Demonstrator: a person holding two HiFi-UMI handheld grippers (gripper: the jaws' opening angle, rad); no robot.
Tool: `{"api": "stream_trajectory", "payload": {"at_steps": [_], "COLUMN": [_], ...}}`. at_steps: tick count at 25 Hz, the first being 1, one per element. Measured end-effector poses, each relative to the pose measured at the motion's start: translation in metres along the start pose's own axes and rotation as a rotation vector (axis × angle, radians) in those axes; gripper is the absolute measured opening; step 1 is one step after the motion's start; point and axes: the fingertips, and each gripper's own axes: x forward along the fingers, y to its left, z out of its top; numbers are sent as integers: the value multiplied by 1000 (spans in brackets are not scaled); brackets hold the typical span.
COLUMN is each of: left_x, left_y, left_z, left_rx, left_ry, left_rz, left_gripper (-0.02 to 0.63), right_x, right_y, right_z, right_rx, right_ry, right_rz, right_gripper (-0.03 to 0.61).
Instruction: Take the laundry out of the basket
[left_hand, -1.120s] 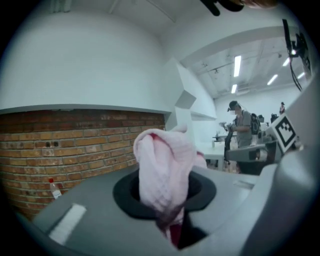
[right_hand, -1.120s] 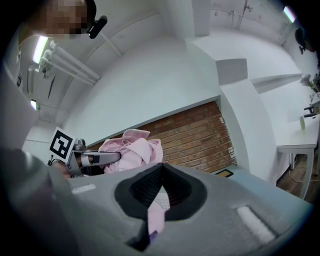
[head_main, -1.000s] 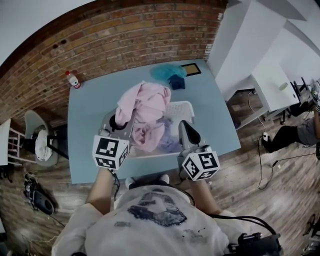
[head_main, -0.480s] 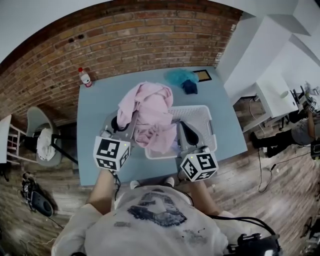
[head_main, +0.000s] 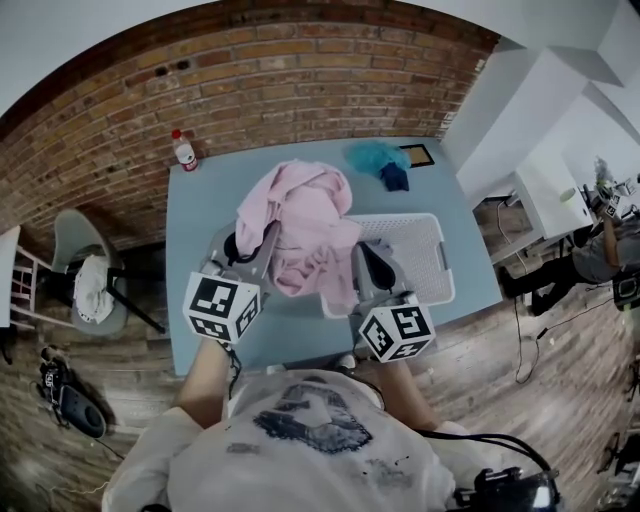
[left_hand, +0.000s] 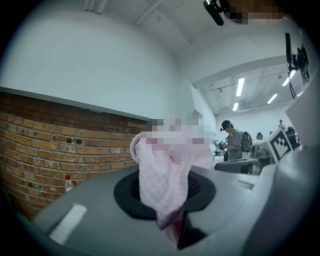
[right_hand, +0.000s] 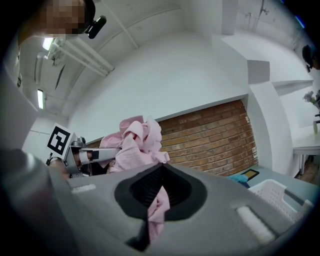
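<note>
- Head view: we hold the pink garment (head_main: 300, 225) up between both claws, above the table (head_main: 195, 260) and the left end of the white basket (head_main: 425, 250). Its lower folds hang close to the rim. Risk: a trailing fold snags the rim and drags the basket, which sits near the table's front edge.
- Left gripper view: the left claw (left_hand: 167, 210) is clamped on a thick bunch of the garment. It looks solid to us. Risk: pulling the claws apart works the bunch loose.
- Right gripper view: the right claw (right_hand: 155, 200) is pinched fully together on one thin fold. We rate this the weak grip. The cloth's weight could slide it out, leaving the garment swinging from the left claw.
</note>
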Motion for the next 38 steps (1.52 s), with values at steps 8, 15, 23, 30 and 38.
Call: {"api": "stream_trajectory", "payload": {"at_steps": [8, 15, 23, 30, 38], "left_x": [-25, -42, -82, -111, -137], "left_y": [31, 57, 115, 130, 148], "left_z": [-3, -31, -85, -100, -111], "left_rx": [2, 95, 62, 9, -5], "left_ry": [-11, 72, 172, 191, 199], "left_rz": [-1, 52, 185, 223, 275], "left_gripper": [67, 63, 61, 61, 61], "right_x": [19, 37, 55, 74, 87], "right_y": [37, 67, 96, 128, 156], "right_z": [-7, -19, -42, -56, -69], "right_rx": [-3, 9, 36, 42, 38], "right_ry": [-13, -3, 28, 55, 87], "right_rz": [9, 33, 78, 141, 196], "right_gripper": [-2, -2, -2, -2, -2]}}
